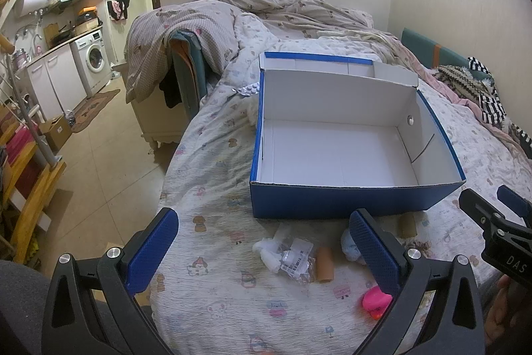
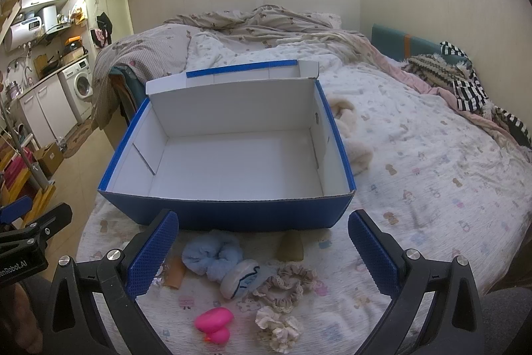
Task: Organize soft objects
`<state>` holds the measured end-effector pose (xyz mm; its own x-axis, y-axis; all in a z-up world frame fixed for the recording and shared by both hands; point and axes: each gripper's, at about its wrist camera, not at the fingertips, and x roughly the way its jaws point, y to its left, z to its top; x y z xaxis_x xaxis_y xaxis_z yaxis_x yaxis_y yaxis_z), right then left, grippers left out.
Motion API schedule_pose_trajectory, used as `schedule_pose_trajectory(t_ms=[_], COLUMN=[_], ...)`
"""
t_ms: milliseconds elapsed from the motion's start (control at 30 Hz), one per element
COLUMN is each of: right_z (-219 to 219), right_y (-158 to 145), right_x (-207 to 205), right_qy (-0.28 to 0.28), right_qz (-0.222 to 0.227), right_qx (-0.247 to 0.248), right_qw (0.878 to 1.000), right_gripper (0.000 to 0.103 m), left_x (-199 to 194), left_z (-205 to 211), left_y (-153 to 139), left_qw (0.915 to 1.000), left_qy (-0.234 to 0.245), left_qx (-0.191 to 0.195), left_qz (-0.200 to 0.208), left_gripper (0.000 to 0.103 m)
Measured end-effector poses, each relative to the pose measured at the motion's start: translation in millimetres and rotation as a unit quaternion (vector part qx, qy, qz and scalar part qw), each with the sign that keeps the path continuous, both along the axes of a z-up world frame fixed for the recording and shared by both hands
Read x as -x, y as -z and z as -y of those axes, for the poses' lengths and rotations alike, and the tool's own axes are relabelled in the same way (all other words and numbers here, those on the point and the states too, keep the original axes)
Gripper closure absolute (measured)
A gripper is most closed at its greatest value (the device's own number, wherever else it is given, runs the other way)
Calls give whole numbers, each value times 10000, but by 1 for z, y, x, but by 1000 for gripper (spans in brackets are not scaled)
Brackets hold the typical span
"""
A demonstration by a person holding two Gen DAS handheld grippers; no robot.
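Both claws hang wide apart, holding nothing: the left claw [image 1: 264, 250] over the bed's near edge, the right claw [image 2: 262, 250] above the soft pile. Nearest, at 6 o'clock in the right view, lie the pink duck [image 2: 214, 323] and cream scrunchie [image 2: 277, 326]; beyond them the beige scrunchie [image 2: 286, 286] and blue scrunchie [image 2: 211, 257], all just before the blue box [image 2: 229, 212], which stands open and empty at 12 o'clock. I'd pinch one scrunchie through its bulk, lift clear of the wall, then release inside. Readable writing: "DAS" and "enRobot.AI" on the claw bodies.

"DAS" on right hand-held gripper [image 1: 492, 215], "enRobot.AI" on left hand-held gripper [image 2: 30, 222]
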<state>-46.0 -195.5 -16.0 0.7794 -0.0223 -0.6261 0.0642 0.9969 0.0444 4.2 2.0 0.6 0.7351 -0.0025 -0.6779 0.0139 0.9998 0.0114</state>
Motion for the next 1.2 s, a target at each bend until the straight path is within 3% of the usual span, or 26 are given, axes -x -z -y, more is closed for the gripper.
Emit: schedule_pose_trajectory(t_ms=[1200], right_z=[0], right_y=[0], right_x=[1], right_qy=[-2], right_qz=[15], right_qx=[9], right_qw=[10000], right_gripper=[0], left_x=[2], left_z=[0], left_y=[-7], left_qw=[10000], left_qy=[-3], left_qx=[-1], left_qz=[27], left_gripper=[0])
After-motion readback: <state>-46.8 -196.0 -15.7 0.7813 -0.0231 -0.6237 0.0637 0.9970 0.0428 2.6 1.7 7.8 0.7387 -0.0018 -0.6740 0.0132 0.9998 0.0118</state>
